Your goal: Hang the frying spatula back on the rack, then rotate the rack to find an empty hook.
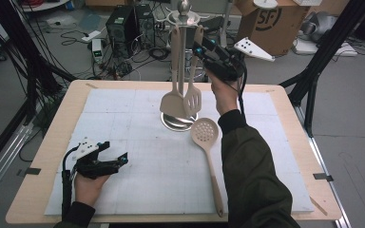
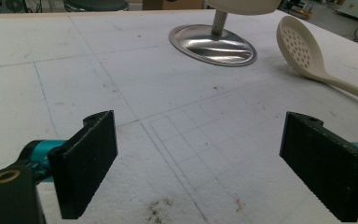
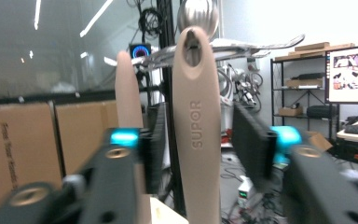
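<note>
A steel utensil stand [image 1: 184,18] rises from a round base [image 1: 178,122] at the back middle of the white mat. Two beige utensils hang from it: a spatula [image 1: 172,102] and a slotted turner [image 1: 192,99]. My right gripper [image 1: 200,50] is raised at the turner's handle [image 3: 196,93], which hangs on a hook; the jaws stand on either side of it with gaps, open [image 3: 198,140]. A beige skimmer [image 1: 205,130] lies on the mat right of the base. My left gripper [image 1: 119,159] rests open near the front left with nothing between its jaws [image 2: 198,158].
The stand's base [image 2: 214,44] and the skimmer's bowl [image 2: 300,46] lie ahead of the left gripper. The white mat [image 1: 138,190] covers a wooden table [image 1: 43,156]. A cardboard box [image 1: 271,21], electronics [image 1: 123,23] and cables are on the floor behind.
</note>
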The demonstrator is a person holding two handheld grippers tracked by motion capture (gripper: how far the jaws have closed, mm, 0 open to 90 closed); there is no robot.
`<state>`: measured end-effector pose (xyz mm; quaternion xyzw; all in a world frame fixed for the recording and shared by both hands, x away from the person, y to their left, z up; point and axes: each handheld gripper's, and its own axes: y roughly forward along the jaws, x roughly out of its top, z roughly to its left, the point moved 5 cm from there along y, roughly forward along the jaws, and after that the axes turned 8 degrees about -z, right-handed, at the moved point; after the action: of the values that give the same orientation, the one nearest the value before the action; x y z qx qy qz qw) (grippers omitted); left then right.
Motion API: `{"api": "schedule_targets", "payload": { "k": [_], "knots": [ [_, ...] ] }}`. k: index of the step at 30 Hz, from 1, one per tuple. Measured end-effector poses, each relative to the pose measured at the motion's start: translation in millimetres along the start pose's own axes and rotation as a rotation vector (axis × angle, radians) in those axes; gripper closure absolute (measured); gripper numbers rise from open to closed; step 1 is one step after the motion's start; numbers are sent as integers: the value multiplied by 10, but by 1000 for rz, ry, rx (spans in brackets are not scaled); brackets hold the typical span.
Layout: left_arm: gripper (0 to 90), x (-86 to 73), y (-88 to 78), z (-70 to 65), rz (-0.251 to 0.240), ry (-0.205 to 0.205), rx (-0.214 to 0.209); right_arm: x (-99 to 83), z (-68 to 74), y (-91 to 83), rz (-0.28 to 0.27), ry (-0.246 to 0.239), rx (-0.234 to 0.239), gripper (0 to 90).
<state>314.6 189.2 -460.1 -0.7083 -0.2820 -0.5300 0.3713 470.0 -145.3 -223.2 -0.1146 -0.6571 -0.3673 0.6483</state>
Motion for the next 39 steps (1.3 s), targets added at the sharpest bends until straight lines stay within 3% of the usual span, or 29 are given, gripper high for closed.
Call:
{"api": "schedule_targets", "payload": {
  "k": [13, 19, 24, 27, 31, 39],
  "knots": [
    [117, -6, 8, 0, 4, 1, -2, 116, -44, -83, -65, 4, -16, 544],
    [118, -2, 12, -6, 2, 4, -2, 197, -102, -103, -109, 43, -28, 563],
    [118, -9, 16, -8, 4, 1, -3, 282, -108, -92, -114, 50, -14, 783],
    [118, -5, 11, -4, 2, 1, 0, 315, -102, -65, -106, 43, -17, 848],
    [118, -2, 6, -2, 2, 3, -1, 367, -77, -21, -103, 26, -17, 897],
    [119, 3, 0, 0, -2, 1, -3, 347, -92, 16, -87, 23, -22, 898]
  ]
}}
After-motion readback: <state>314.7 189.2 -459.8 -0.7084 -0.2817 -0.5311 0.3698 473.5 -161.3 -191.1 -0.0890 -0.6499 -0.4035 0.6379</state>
